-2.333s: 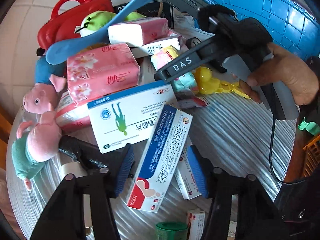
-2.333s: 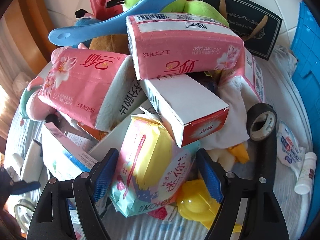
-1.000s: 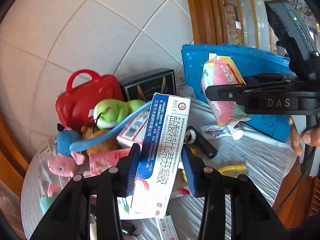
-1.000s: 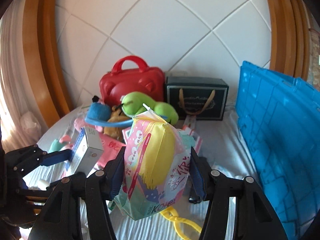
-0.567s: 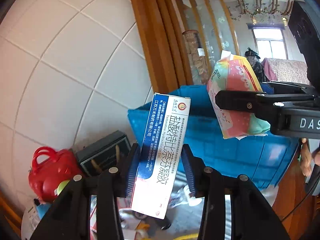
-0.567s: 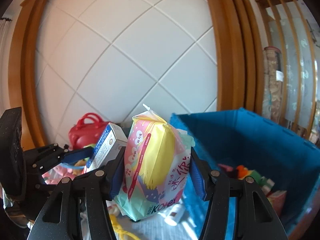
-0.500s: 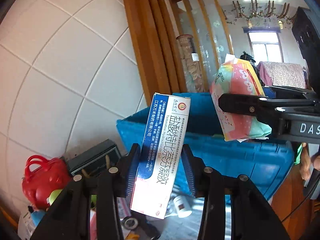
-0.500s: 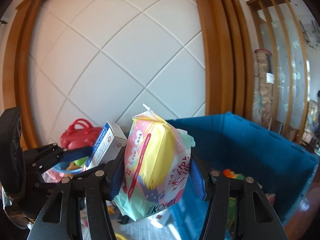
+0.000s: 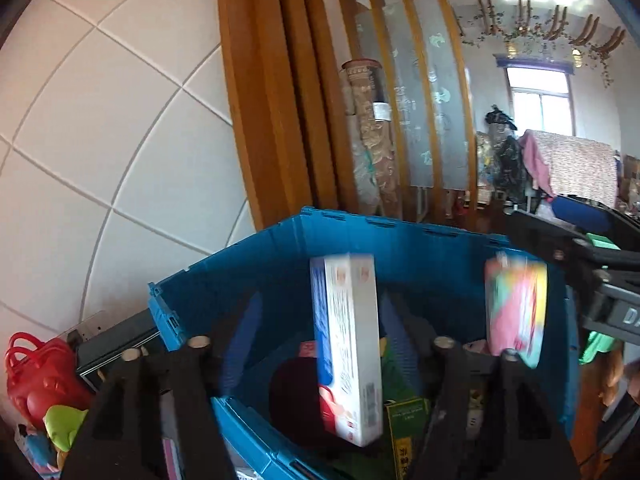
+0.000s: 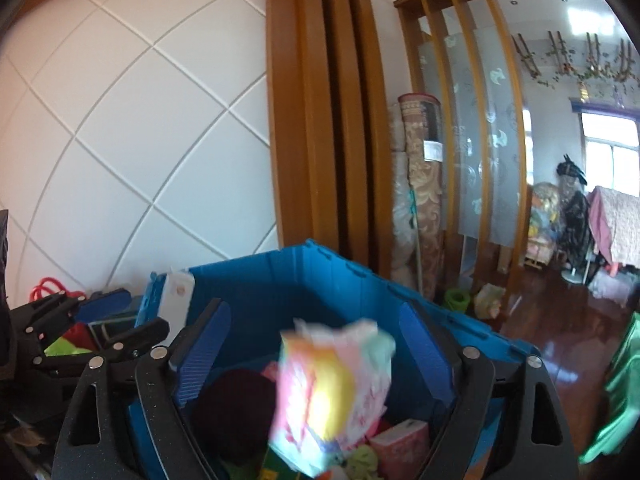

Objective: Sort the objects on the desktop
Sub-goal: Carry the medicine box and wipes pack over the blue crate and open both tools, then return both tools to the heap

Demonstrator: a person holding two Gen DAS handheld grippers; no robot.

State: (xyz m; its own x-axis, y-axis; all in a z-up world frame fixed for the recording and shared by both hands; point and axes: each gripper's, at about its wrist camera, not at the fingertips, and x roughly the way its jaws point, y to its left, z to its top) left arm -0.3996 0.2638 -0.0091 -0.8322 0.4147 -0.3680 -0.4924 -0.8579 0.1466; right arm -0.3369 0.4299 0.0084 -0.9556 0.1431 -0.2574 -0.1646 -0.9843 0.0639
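Both grippers hang over the open blue crate (image 9: 400, 236) (image 10: 280, 276). My left gripper (image 9: 320, 344) is open; the white and blue medicine box (image 9: 348, 344) is blurred, falling between its spread fingers into the crate. My right gripper (image 10: 316, 352) is open; the pink and yellow tissue pack (image 10: 332, 392) is blurred, dropping between its fingers. The pack also shows in the left wrist view (image 9: 516, 312) beside the right gripper's body. The medicine box shows in the right wrist view (image 10: 178, 296) by the left gripper.
The crate holds a dark round thing (image 10: 236, 412), a pink tissue pack (image 10: 404, 444) and a green box (image 9: 408, 436). A red case (image 9: 36, 376), a green plush (image 9: 64, 424) and a dark gift box (image 9: 116, 340) lie left of the crate. A tiled wall and wooden frame stand behind.
Both grippers moved over the crate and opened. The medicine box and the tissue pack left the jaws and are falling into the crate.
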